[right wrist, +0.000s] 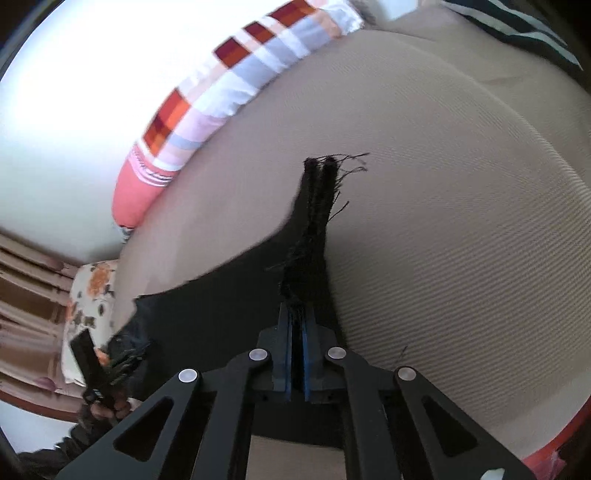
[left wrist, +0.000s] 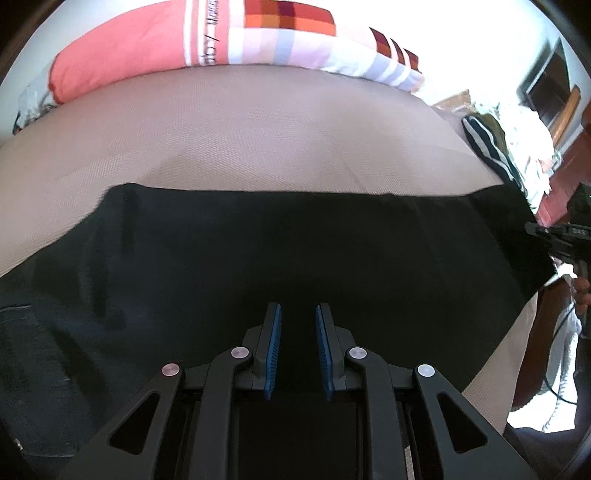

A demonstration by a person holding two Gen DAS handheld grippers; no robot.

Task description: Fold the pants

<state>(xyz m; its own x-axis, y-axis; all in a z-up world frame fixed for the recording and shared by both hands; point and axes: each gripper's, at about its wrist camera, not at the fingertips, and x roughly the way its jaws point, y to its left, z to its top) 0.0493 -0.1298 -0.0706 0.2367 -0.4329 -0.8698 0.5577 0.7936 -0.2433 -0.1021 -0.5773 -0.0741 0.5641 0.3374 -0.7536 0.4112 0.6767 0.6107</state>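
1. Black pants [left wrist: 280, 258] lie spread flat across the tan bed [left wrist: 240, 140], not yet folded.
2. Right gripper [right wrist: 296, 325] is clamped on the frayed hem [right wrist: 317, 192], lifted off the bed.
3. Left gripper [left wrist: 297, 332], jaws slightly apart, hovers over the pants; whether it holds cloth is unclear.
4. Folding looks barely begun.

The pants [left wrist: 258, 251] lie on the bed [left wrist: 240, 147], with the pillow [left wrist: 147, 48] behind them at the bed's far edge and striped clothes [left wrist: 484, 144] to their right.

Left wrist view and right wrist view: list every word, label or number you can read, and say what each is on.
Pillow, white stripe: dark lettering, cut off and blurred, unreadable.
Right gripper, seen in the left wrist view: small pale marking, too small to read.
Right wrist view: no text.
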